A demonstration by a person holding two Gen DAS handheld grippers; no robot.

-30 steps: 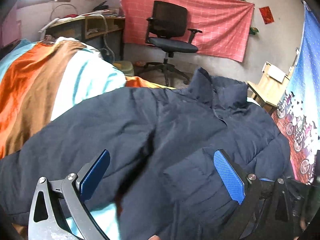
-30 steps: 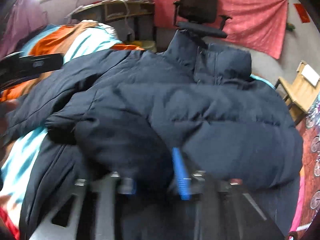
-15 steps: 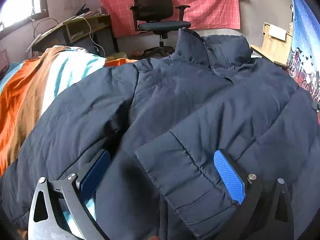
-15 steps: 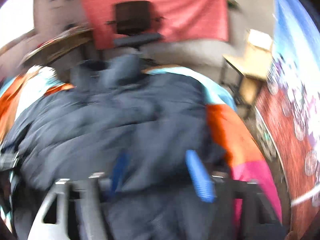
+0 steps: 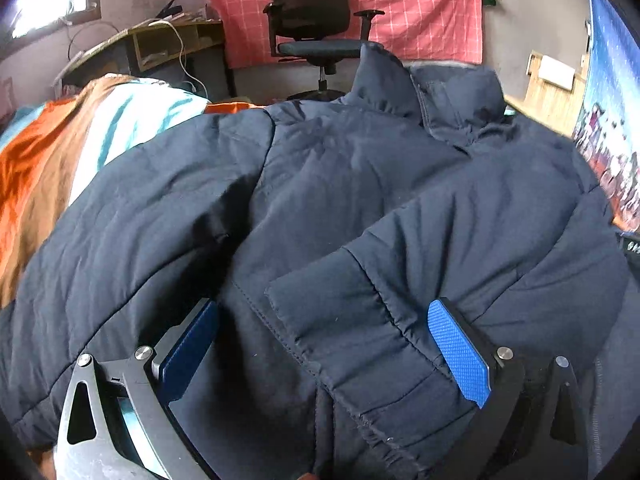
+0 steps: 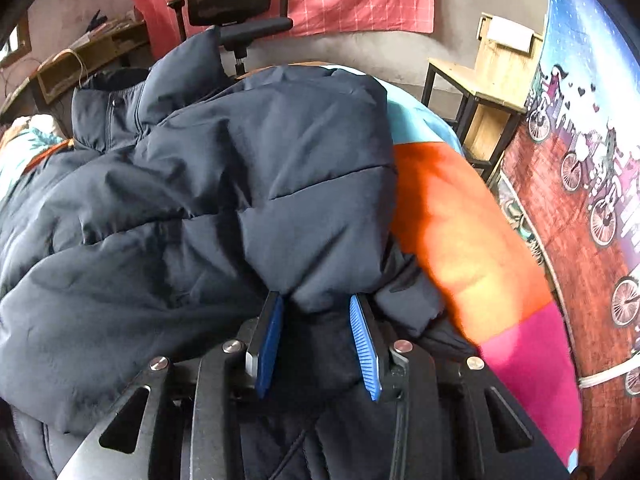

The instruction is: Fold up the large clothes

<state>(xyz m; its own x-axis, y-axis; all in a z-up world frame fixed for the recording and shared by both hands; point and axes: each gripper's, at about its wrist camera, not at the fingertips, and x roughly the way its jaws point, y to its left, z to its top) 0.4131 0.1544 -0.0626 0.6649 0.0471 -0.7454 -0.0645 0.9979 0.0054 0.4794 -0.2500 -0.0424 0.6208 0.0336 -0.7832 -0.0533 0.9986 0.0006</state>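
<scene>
1. Navy puffer jacket (image 5: 340, 184) lies spread on the striped bedspread (image 6: 460, 220), collar toward the office chair (image 5: 312, 12).
2. Right tongs (image 6: 316, 344) closing on the jacket's edge, for folding.
3. Left tongs (image 5: 320, 344) released, straddling the sleeve cuff (image 5: 344, 320).

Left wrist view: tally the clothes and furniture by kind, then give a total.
Jacket: 1
Office chair: 1
Desk: 1
Wooden stand: 1
Striped bedcover: 1
Total: 5
</scene>
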